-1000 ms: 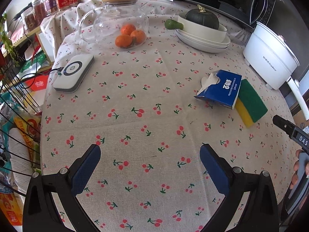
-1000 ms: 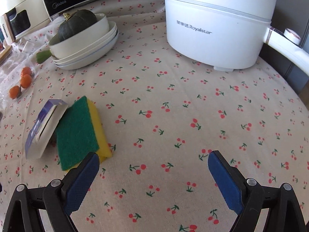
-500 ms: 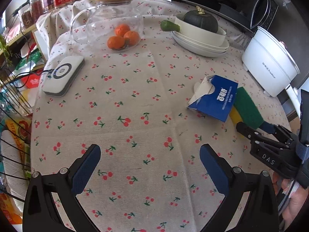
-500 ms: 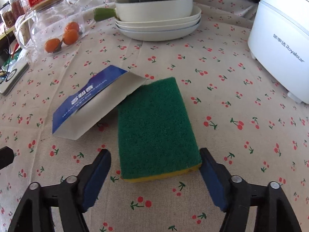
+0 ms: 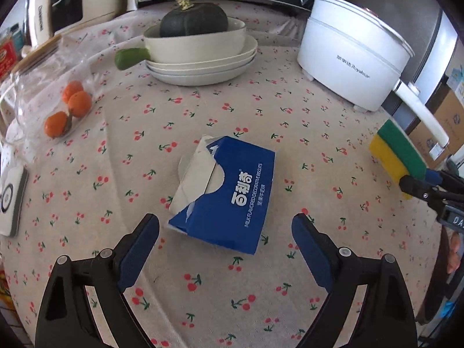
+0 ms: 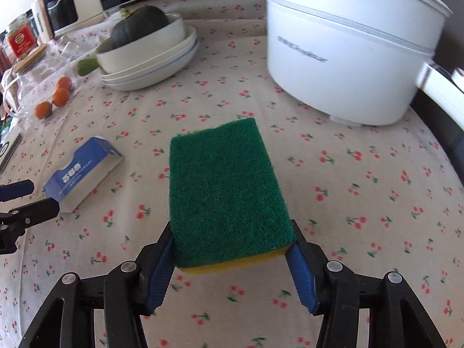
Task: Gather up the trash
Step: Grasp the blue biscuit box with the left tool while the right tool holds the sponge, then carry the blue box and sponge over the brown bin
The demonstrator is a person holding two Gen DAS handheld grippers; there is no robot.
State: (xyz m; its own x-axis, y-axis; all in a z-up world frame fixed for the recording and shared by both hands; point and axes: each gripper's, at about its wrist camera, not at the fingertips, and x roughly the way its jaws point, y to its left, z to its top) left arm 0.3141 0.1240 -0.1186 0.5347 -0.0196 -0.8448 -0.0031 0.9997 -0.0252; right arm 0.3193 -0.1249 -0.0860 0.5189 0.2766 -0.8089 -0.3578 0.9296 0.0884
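Black fingers [image 5: 139,246] (silver screws), ribbed blue pads [image 6: 301,278].

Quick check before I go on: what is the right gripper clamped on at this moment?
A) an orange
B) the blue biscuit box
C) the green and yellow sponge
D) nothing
C: the right gripper has both pads pressed on the sponge, lifted off the tablecloth; the blue biscuit box lies untouched.

Left claw [image 5: 225,232] closing, pads straddling blue box [image 5: 229,194] — right claw [image 5: 417,181] grips sponge [image 5: 397,153].

Both wrist cameras look steeply down, close over the table, sharing the blue box [image 5: 229,194].
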